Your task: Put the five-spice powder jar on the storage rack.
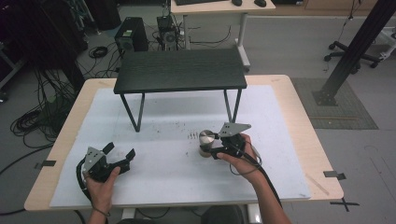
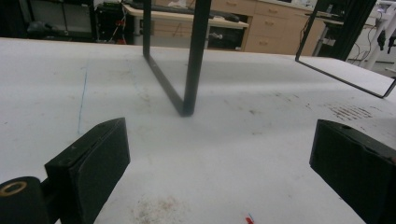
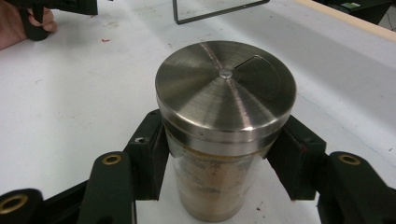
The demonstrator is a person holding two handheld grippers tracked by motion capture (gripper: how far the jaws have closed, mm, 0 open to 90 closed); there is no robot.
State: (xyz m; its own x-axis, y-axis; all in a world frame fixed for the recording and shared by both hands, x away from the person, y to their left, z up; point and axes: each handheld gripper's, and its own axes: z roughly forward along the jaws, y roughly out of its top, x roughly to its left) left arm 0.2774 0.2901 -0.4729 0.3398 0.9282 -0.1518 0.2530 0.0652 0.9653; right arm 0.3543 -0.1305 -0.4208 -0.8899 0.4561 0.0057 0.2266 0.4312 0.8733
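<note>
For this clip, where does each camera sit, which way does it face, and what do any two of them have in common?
High view: above the person's side, facing forward and down on the white table; both forearms, left claw, right claw.
Left claw view: rides the left claw, low over the table, facing the black stand's leg; its open jaws show.
Right claw view: rides the right claw, looking down on the steel-lidded jar between its jaws.
Shared: the jar appears in the high and right claw views.

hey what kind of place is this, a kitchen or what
Likely a lab or workshop, not a kitchen: desktop computers and tangled cables on the floor, a rolling chair base, and a table with a white mat.
</note>
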